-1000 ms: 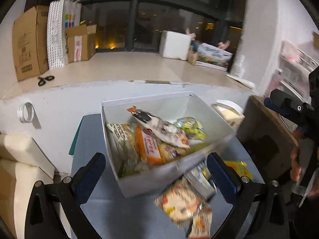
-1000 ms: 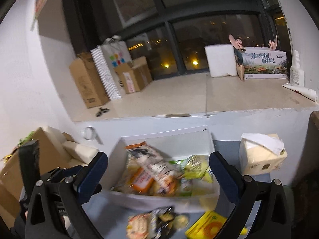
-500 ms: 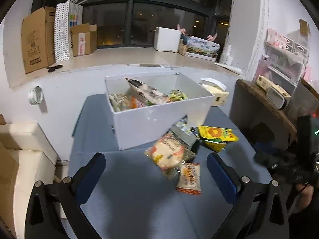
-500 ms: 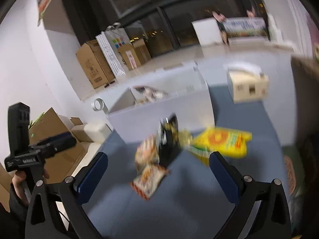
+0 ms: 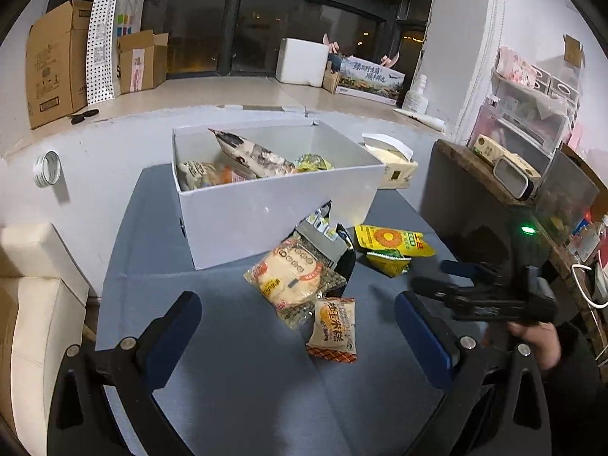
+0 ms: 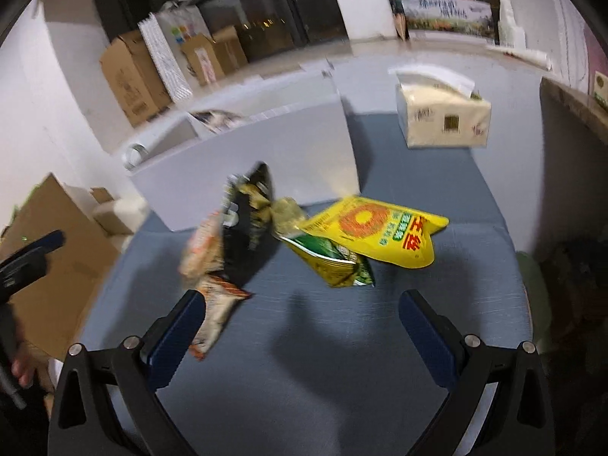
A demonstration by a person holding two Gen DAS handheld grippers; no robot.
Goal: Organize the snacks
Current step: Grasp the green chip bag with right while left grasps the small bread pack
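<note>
While the right wrist view is smeared by motion blur, the left wrist view is sharp, so the print on the packets reads only there. Both tongs stand wide apart with nothing between their fingers: the left gripper (image 5: 296, 326) hangs over the blue table (image 5: 235, 372), and the right gripper (image 6: 302, 326) does the same in its own view. Ahead of the left gripper sits the white box (image 5: 266, 220); its near wall hides most of the contents, but a grey patterned bag (image 5: 250, 152) juts above the rim, with a green-yellow packet (image 5: 313, 161) and an orange-and-white packet (image 5: 212, 174) beside it. Loose snacks lie between the box and the tongs: a round cracker pack (image 5: 290, 277), a small orange packet (image 5: 334, 328), a dark pouch (image 6: 249, 224) and a yellow sunflower bag (image 6: 380, 231). Beyond the box, to the right, is a tissue pack (image 6: 440, 121). A hand (image 5: 539, 344) holding the right gripper is cut off at the frame edge.
</note>
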